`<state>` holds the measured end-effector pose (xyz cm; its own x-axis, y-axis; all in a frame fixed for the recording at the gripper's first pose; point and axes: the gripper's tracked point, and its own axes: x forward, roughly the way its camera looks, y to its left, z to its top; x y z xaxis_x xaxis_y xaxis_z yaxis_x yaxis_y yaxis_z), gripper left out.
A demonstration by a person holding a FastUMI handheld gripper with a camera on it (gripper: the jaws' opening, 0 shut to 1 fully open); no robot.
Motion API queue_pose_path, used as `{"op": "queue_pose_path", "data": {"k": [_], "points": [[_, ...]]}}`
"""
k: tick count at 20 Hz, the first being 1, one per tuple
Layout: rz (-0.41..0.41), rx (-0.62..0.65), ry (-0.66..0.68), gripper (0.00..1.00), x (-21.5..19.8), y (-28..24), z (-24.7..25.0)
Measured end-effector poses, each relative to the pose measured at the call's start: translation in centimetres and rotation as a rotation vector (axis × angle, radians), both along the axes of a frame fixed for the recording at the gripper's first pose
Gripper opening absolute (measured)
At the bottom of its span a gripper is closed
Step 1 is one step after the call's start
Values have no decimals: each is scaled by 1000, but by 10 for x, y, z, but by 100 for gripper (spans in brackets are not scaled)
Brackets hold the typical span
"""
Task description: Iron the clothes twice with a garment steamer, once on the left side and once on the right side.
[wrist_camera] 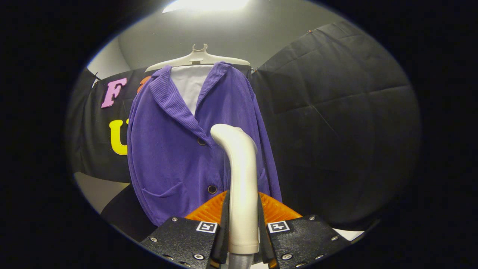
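fingers pinching the cream steamer handle from both sides, upright between them | steamer head curves toward purple corduroy jacket just beyond, near its buttons | jacket on pale hanger against black cloth wall

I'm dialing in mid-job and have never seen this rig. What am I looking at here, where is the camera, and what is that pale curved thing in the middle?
The camera rides on a hand-held gripper that a person carries, and it looks forward along the gripper's two fingers. Those fingers are closed on the pale curved thing, which is the handle of a garment steamer; its head points at the clothing just beyond. That clothing is a purple corduroy jacket with dark buttons and a front pocket, hanging on a pale hanger over a white inner layer. The steamer head sits near the jacket's button line, beside the upper button. Black cloth forms the booth wall behind.
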<state>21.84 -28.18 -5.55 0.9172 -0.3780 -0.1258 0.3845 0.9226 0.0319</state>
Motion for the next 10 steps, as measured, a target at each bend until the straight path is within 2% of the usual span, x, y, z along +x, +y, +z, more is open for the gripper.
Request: {"op": "queue_pose_path", "data": {"k": [10], "points": [[-13, 43, 99, 34, -28, 2, -62]]}}
